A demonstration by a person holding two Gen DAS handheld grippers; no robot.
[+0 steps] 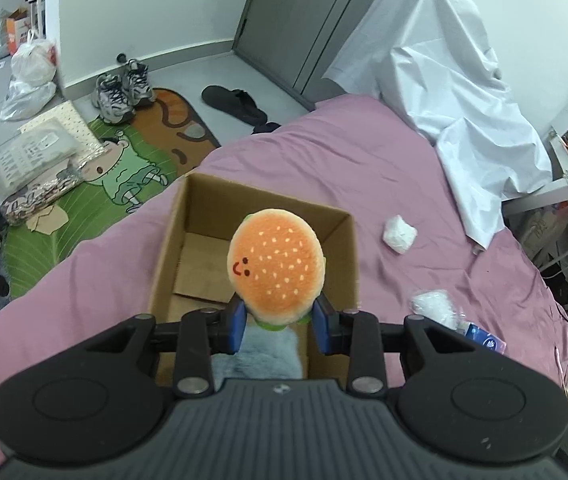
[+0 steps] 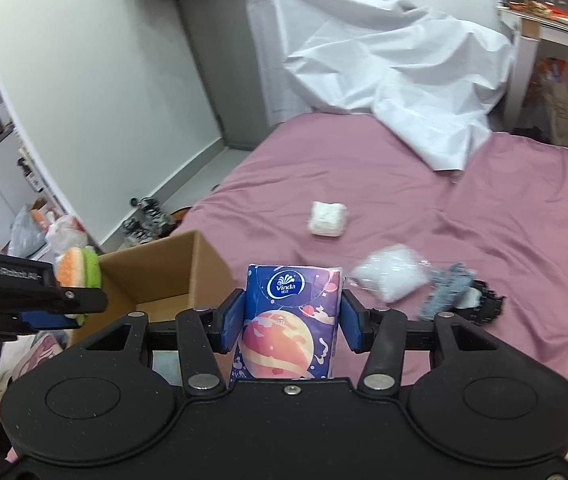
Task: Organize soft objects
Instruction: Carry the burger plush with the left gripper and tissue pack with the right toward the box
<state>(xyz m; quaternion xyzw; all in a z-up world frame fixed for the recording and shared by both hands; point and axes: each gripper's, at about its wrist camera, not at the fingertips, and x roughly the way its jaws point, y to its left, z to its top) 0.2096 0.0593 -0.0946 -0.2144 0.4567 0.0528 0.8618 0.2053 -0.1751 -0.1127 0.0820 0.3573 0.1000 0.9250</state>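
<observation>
Over on the left, the left gripper (image 1: 280, 322) tilts steeply down above the open cardboard box (image 1: 188, 208) on the pink bedsheet (image 1: 344, 160), its blue pads (image 1: 237, 326) nearly together and pinching the lower edge of a plush hamburger (image 1: 277, 264), which hangs over the box. Something grey and furry (image 1: 260, 354) lies in the box's near end. Beside it to the right, the right gripper (image 2: 290, 322) slopes down more gently, jaws partly apart and clamped on a tissue pack (image 2: 290, 320) held upright. Two white bundles (image 2: 327, 218) lie farther along the sheet.
</observation>
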